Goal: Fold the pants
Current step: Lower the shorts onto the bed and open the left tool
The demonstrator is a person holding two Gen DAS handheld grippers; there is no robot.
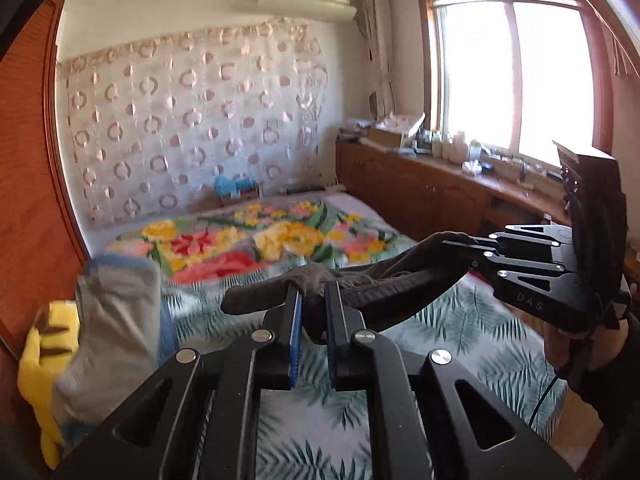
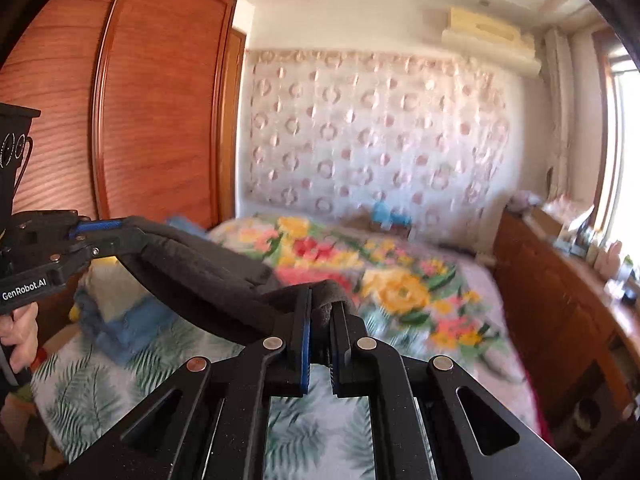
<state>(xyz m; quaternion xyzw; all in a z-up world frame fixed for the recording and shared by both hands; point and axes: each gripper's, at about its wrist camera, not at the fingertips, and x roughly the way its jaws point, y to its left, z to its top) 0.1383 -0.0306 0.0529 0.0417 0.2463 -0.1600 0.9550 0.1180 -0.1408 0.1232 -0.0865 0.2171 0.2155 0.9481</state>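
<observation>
Here both hand-held grippers, left hand-held gripper [image 1: 311, 300] and right hand-held gripper [image 2: 320, 312], clamp the dark pants [image 2: 208, 276] aloft.

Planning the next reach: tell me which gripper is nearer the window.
Right. The right gripper holds the pants on the side toward the window; the left gripper grips them farther from it.

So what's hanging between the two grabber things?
The dark pants: a sagging band of cloth runs from the left gripper to the right gripper, above the leafy bedsheet. Both wrist views show it.
</observation>
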